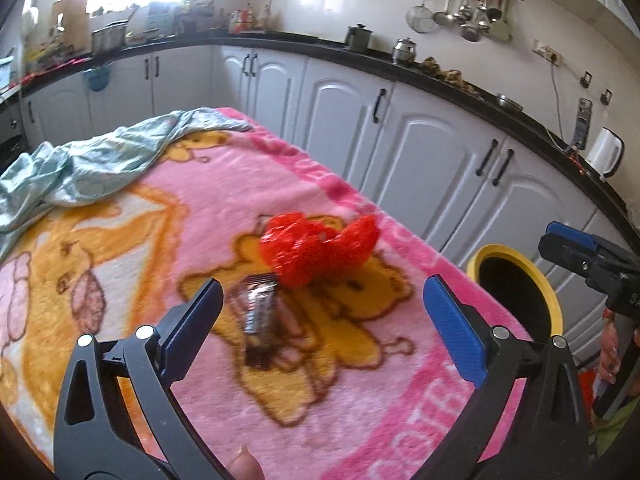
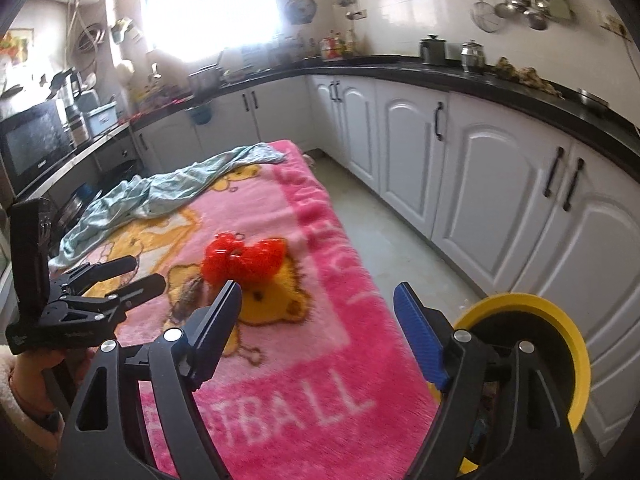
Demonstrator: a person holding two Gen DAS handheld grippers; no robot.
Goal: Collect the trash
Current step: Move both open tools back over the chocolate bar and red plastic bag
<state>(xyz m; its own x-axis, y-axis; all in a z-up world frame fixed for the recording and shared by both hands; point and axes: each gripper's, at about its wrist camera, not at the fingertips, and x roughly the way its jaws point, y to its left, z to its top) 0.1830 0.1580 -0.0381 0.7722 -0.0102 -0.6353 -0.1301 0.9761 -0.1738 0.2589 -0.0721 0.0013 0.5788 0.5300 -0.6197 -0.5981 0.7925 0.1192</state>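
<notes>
Both grippers are standing empty, fingers apart. Left gripper (image 1: 322, 320) is hovering over the wrapper (image 1: 258, 308), which is lying flat on the blanket (image 1: 192, 208) just beside the red bag (image 1: 316, 250). Right gripper (image 2: 318, 334) is facing the bag. Bin (image 1: 516, 284) is waiting past the blanket's edge. Recommended: straddle the wrapper across its narrow width, press into the pile, then close.

A blanket (image 1: 192, 216) covers the table in the middle of the kitchen. Near its middle lies a crumpled plastic bag (image 1: 316, 250), and a snack wrapper (image 1: 258, 312) lies just beside it on the near left. A loose cloth (image 1: 80, 164) is heaped at the far left corner of the blanket. A bin (image 1: 516, 296) stands off the table's right edge, near the cabinets (image 1: 348, 108) that run along the right and far sides under a counter (image 1: 420, 68).
</notes>
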